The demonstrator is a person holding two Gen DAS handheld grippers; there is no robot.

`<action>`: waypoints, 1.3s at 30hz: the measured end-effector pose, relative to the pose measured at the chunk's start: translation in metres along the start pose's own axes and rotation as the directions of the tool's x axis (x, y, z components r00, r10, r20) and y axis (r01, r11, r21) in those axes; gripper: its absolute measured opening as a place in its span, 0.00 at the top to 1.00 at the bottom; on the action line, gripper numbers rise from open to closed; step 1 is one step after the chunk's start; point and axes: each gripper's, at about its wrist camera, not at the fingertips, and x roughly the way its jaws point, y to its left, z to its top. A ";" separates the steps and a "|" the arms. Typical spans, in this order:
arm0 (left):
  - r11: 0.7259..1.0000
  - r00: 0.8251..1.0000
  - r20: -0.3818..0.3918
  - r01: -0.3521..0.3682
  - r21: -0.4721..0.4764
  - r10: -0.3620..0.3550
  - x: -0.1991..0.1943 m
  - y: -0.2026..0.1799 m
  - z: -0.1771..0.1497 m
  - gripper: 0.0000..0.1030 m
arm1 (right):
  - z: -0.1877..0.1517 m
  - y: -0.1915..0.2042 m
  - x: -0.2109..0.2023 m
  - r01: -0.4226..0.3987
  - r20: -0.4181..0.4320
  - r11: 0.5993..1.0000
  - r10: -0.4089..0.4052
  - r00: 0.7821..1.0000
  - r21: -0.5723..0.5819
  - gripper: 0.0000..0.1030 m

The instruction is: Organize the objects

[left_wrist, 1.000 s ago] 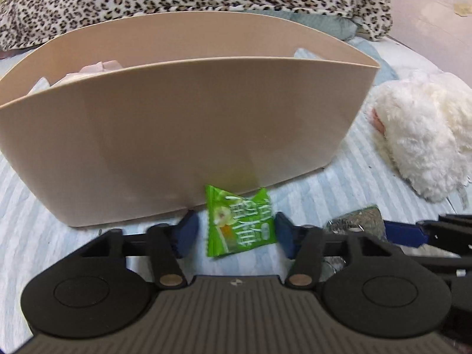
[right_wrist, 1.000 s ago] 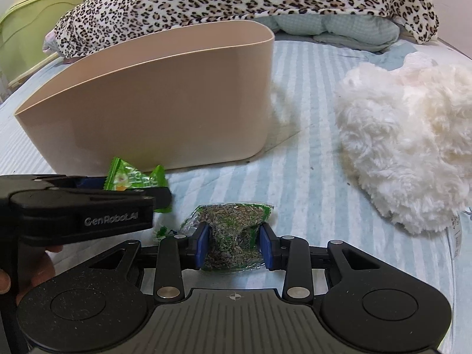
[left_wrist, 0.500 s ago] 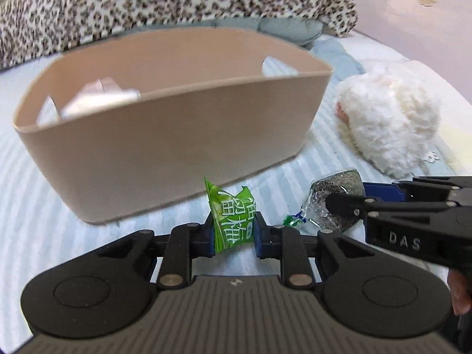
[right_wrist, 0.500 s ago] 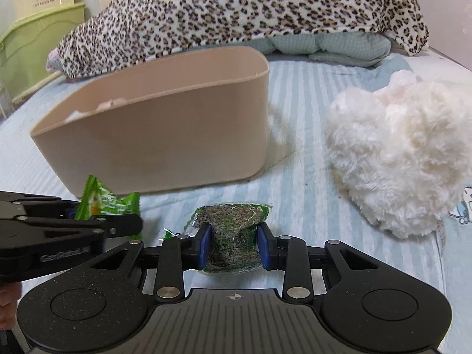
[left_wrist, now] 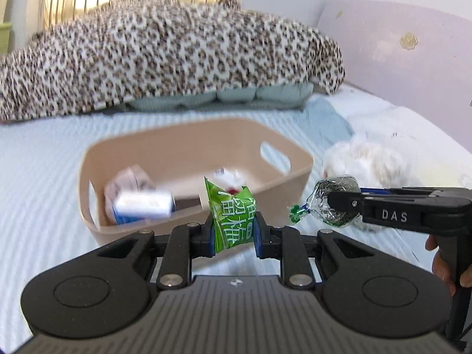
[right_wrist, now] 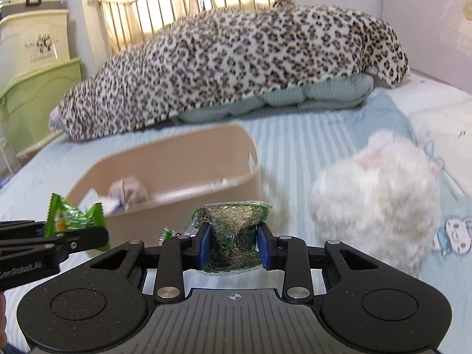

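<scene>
Two grippers are showing, each pinching one packet above the striped bed sheet [right_wrist: 298, 147]: the left gripper [left_wrist: 232, 234] is squeezing a green candy packet [left_wrist: 230, 216] upright between its blue pads, and the right gripper [right_wrist: 235, 246] is clamping a clear packet of dark dried herbs [right_wrist: 234, 236] between its own. Both packets are hanging in the air just in front of one beige plastic bin [left_wrist: 295, 183], which is sitting on the sheet with a cut-out handle slot in its right end wall. Inside the bin several things are lying in a heap, but motion blur is smearing them; a blue-and-white box [left_wrist: 144, 203] is the only one that is reading clearly, and their count cannot be told. One white plush toy [right_wrist: 374, 194] is lying right of the bin, blurred and partly cut off behind the right gripper in the left wrist view. One leopard-print blanket [right_wrist: 236, 59] is covering a pale green quilt [right_wrist: 333, 94] at the back, hiding most of it
</scene>
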 end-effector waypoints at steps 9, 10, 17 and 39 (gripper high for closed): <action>0.995 0.994 0.038 -0.101 -0.006 0.101 0.022 0.008 0.030 0.76 | 0.048 0.012 0.020 0.003 0.062 1.000 -0.002 0.998 -0.013 0.71; 0.993 0.993 0.035 -0.115 -0.003 0.115 0.027 0.009 0.033 0.76 | 0.051 0.014 0.024 0.005 0.062 1.000 -0.005 0.998 -0.012 0.71; 0.972 0.972 -0.030 -0.233 0.018 0.234 0.076 0.023 0.044 0.76 | 0.063 0.031 0.068 0.035 0.022 0.998 -0.034 0.999 -0.056 0.71; 0.961 0.956 -0.107 -0.277 -0.014 0.274 0.068 0.030 0.032 0.26 | 0.049 0.045 0.057 0.035 -0.079 0.995 -0.043 0.996 -0.099 0.26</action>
